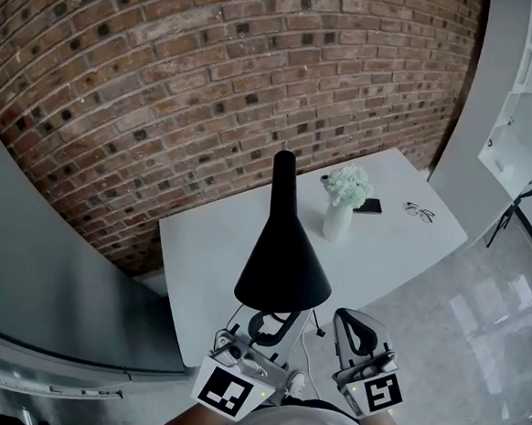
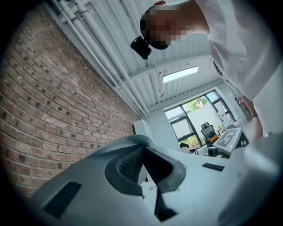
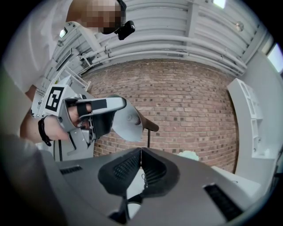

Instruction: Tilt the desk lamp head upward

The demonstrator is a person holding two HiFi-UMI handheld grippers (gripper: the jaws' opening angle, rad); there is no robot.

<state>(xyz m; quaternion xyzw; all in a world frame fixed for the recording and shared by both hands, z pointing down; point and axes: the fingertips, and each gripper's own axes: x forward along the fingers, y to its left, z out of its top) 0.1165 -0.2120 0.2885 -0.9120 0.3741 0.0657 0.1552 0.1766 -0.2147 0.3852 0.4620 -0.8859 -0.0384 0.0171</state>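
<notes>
While the black desk lamp [image 1: 285, 254] is standing near the front edge of the white table [image 1: 198, 266], its cone-shaped lamp head [image 1: 284, 274] is turning its wide mouth down toward the person and its narrow end up toward the brick wall [image 1: 168, 62]. The left gripper [image 1: 274, 323] is sitting just under the near rim of the lamp head, with its jaws pressed together and nothing lying between them; whether its tips are touching the rim cannot be told. In the right gripper view a hand [image 3: 51, 128] is holding it just in front of the pale inside of the shade. The right gripper [image 1: 352, 326] is hovering just to the right of the lamp head, apart from it, and its jaws are likewise meeting at the tips and gripping nothing. Farther back on the table, a white vase of white flowers [image 1: 340, 204] is standing beside a dark phone [image 1: 369, 206], with a pair of glasses [image 1: 419, 211] lying to their right.
</notes>
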